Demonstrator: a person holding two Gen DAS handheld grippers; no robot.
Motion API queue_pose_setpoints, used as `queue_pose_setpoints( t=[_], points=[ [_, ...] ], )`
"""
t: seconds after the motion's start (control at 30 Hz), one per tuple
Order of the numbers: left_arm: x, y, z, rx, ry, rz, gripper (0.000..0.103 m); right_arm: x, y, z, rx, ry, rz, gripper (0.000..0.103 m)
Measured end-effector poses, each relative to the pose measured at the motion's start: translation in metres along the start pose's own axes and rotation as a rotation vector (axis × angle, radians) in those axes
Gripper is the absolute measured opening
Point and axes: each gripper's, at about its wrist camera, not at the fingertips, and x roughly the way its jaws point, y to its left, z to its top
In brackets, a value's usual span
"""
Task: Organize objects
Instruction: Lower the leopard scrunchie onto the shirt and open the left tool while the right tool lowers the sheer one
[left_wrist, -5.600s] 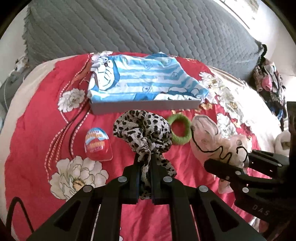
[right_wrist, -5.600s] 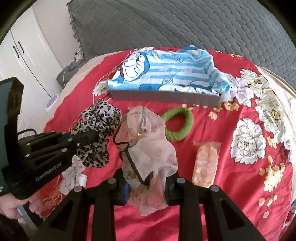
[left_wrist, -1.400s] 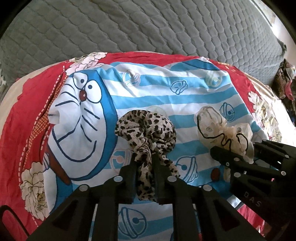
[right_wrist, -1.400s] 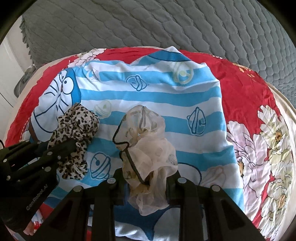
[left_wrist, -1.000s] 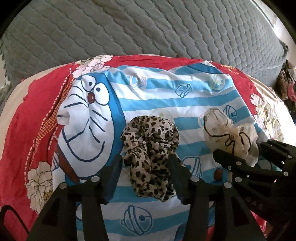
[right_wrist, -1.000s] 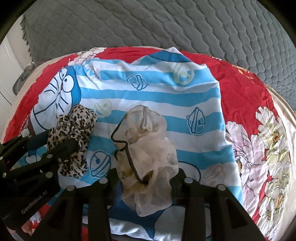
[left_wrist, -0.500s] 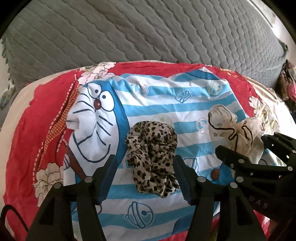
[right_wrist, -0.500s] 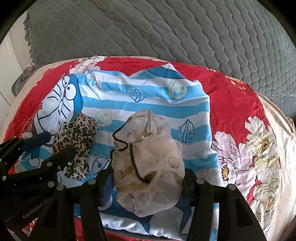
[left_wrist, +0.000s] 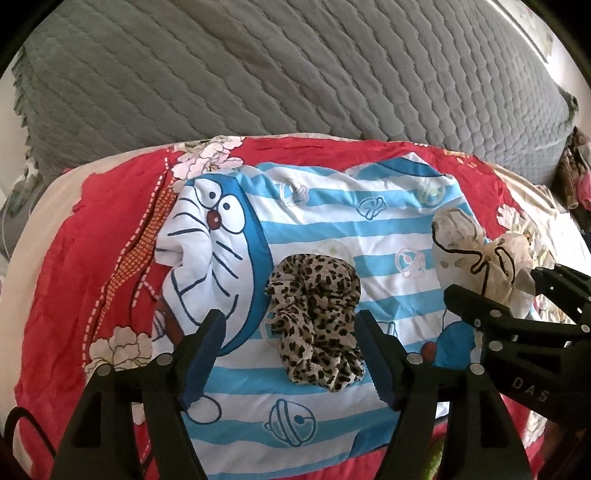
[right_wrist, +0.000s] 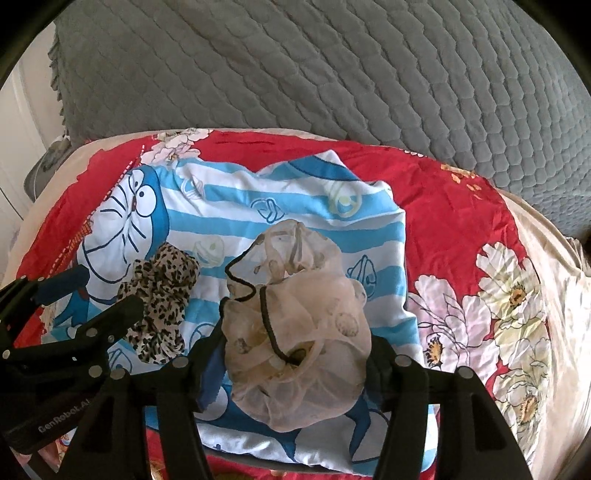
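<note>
A leopard-print scrunchie (left_wrist: 317, 321) lies on the blue-and-white striped cartoon cloth (left_wrist: 332, 229). My left gripper (left_wrist: 291, 354) straddles it; its jaws are opening and the pads stand clear of the fabric. A sheer beige scrunchie with a black cord (right_wrist: 295, 332) rests on the same cloth (right_wrist: 295, 199), to the right of the leopard one (right_wrist: 162, 295). My right gripper (right_wrist: 295, 354) has its jaws opening around the scrunchie, which puffs out between the fingers without being pinched. Each gripper also shows in the other view: the right gripper (left_wrist: 517, 295) and the left gripper (right_wrist: 85, 295).
The cloth lies on a red floral bedspread (left_wrist: 92, 258). A grey quilted blanket (left_wrist: 295, 74) rises behind it. A pile of clothes (left_wrist: 576, 173) sits at the far right. White cabinet doors (right_wrist: 14, 147) stand off the bed's left side.
Both grippers carried their scrunchies from the bedspread onto the striped cloth, then opened and let them go. Over the last second both rose a little and the scrunchies spread out.
</note>
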Motion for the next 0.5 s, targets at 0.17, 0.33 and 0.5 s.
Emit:
queue_pose_setpoints(
  t=[0.17, 0.33, 0.5],
  points=[
    [-0.008, 0.003, 0.001, -0.002, -0.008, 0.003, 0.075, -0.007, 0.000, 0.000, 0.002, -0.010, 0.004, 0.061],
    [-0.017, 0.005, 0.002, 0.000, -0.013, -0.006, 0.077, -0.014, 0.001, -0.002, -0.012, -0.014, 0.000, 0.061],
    [-0.027, 0.007, 0.004, -0.004, -0.023, -0.019, 0.078, -0.023, 0.001, -0.002, -0.013, -0.019, -0.002, 0.061]
  ],
)
